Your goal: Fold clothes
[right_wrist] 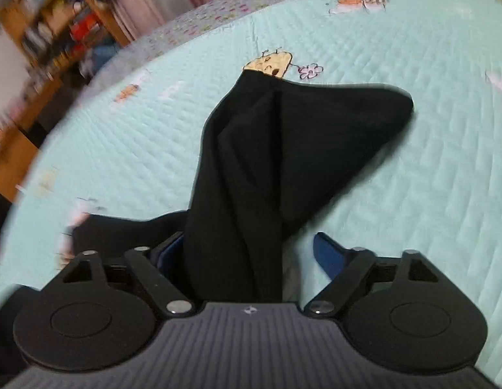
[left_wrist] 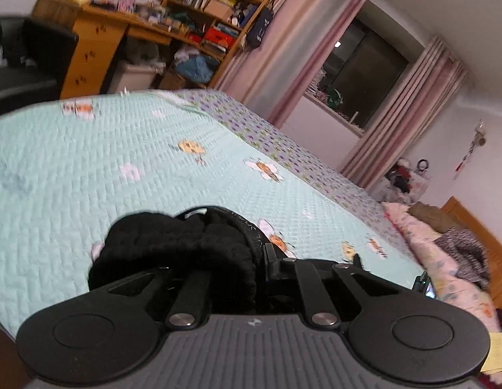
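Both tongs hold dark clothing above the bed (left_wrist: 105,168). The left tongs (left_wrist: 225,259) are closed on a bunched black knit garment (left_wrist: 173,243), its thick fabric wadded between them. The right tongs (right_wrist: 247,253) grip smooth black cloth (right_wrist: 283,149) that hangs toward the quilt, probably lifted so it drapes straight for a fold (whether both are one garment, I cannot tell)

We see a black garment (right_wrist: 283,149) hanging in loose folds above the mint quilted bed, its thick ribbed-knit edge (left_wrist: 179,243) bunched up.
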